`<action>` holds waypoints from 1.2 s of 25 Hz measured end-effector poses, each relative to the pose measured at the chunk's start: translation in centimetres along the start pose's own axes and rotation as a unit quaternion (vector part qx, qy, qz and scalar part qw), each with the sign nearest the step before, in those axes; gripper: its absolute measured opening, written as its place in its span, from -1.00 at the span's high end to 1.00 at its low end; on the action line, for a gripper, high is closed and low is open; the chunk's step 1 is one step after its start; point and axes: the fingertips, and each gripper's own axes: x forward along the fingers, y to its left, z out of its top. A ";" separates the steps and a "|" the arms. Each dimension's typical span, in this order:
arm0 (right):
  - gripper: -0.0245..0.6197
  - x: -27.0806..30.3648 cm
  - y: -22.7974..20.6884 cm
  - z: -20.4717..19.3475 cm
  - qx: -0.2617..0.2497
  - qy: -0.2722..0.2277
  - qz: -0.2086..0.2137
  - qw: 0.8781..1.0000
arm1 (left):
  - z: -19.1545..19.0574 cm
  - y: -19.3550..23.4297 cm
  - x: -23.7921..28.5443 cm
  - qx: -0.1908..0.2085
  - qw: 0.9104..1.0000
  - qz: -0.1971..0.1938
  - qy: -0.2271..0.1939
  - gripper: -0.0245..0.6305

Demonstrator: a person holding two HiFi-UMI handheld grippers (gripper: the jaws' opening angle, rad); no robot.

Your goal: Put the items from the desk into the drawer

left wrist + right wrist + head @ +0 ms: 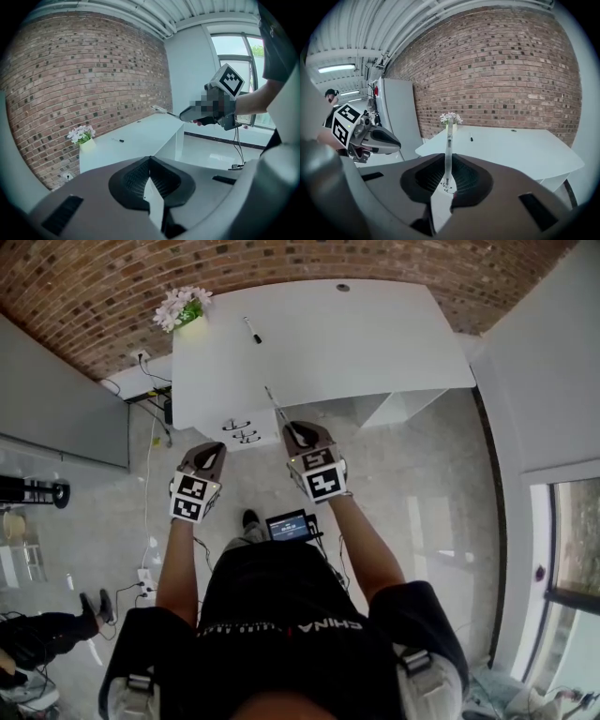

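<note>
My right gripper (292,430) is shut on a slim pale pen (275,404), which sticks out forward over the front edge of the white desk (375,343). In the right gripper view the pen (448,150) stands up between the jaws of my right gripper (446,185). My left gripper (211,451) hangs to its left, just before the drawer unit (239,430), its jaws together with nothing in them. A black marker (253,331) lies on the desk. A small round thing (342,287) sits near the desk's far edge. The drawers look closed.
A pot of pale flowers (185,307) stands on the desk's far left corner against the brick wall. On the floor lie a small screen device (289,526) by the person's feet and cables with a power strip (145,576). Another person's legs (42,629) show at lower left.
</note>
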 end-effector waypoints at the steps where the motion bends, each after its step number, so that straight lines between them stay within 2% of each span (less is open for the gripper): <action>1: 0.76 0.1 0.2 -0.5 0.002 0.003 0.007 1.000 | -0.4 -0.3 -0.2 -0.004 1.000 0.003 0.004 0.89; 6: 0.76 1.4 2.7 -3.0 -0.007 0.027 0.051 0.998 | -3.1 -0.9 -1.2 -0.027 0.999 0.016 0.019 0.89; 13: 0.76 3.2 8.5 -5.8 -0.018 0.061 0.094 0.994 | -7.1 0.2 -3.7 -0.055 0.998 0.020 0.027 0.89; 18: 0.76 4.9 11.9 -7.3 -0.015 0.071 0.091 0.993 | -9.0 1.8 -5.6 -0.052 0.998 0.004 0.022 0.89; 22: 0.76 5.2 13.8 -6.8 -0.020 0.064 0.081 0.994 | -9.8 2.8 -6.4 -0.048 0.999 -0.008 0.020 0.89; 27: 0.76 5.2 14.6 -6.8 -0.015 0.070 0.077 0.994 | -9.9 3.2 -6.7 -0.041 0.999 -0.018 0.016 0.89; 30: 0.76 4.8 14.4 -6.9 -0.012 0.070 0.076 0.995 | -9.5 2.5 -6.6 -0.058 0.998 -0.039 -0.003 0.89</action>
